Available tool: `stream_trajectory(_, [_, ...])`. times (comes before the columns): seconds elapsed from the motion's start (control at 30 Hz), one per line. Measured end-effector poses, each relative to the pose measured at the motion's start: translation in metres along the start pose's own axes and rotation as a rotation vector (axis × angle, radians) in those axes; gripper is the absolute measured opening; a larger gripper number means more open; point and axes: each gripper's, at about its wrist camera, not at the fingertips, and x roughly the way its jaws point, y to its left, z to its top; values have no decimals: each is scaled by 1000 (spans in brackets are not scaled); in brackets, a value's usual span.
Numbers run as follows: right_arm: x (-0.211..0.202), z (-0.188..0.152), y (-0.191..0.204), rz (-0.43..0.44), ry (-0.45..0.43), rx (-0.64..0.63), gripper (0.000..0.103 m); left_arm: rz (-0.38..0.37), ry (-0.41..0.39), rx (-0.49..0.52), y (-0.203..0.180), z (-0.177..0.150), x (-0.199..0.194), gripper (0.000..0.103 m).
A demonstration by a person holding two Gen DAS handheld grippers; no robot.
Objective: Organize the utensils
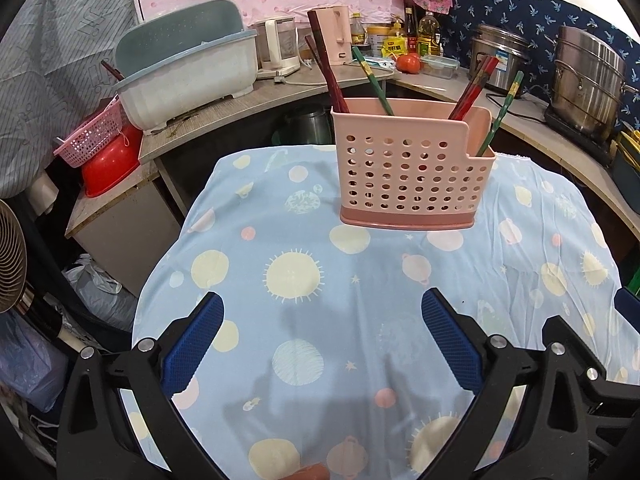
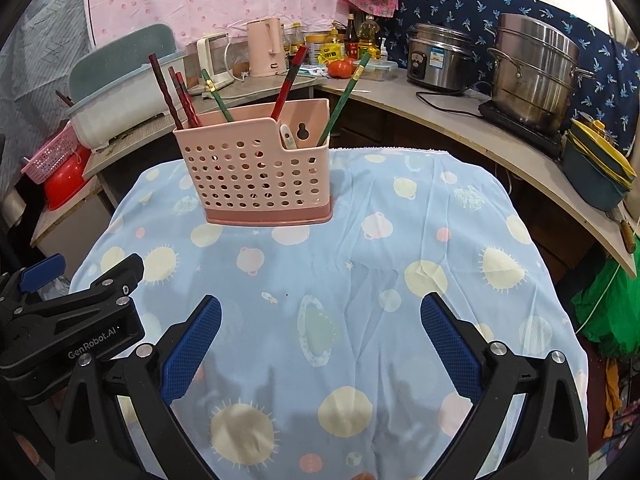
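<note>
The pink basket [image 2: 256,168] stands upright on the blue tablecloth [image 2: 360,280], holding chopsticks [image 2: 286,84] and a spoon [image 2: 289,136] on end so they stay sorted and reachable. Nearer than the basket, the left gripper [image 1: 322,344] and right gripper [image 2: 320,344] both gape released, empty, likely because nothing loose remains on the cloth.

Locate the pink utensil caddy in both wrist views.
Left wrist: pink utensil caddy right of centre, upper half, on the blue cloth.
Right wrist: caddy left of centre, upper half.
Shared landmark: pink kettle on the counter behind.
</note>
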Motion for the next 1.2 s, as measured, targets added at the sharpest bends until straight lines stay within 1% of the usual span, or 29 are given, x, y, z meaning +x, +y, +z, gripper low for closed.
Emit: stream_trajectory(1.2, [2, -1, 2, -5, 12, 2, 96, 25, 0, 1, -1, -3, 2, 95])
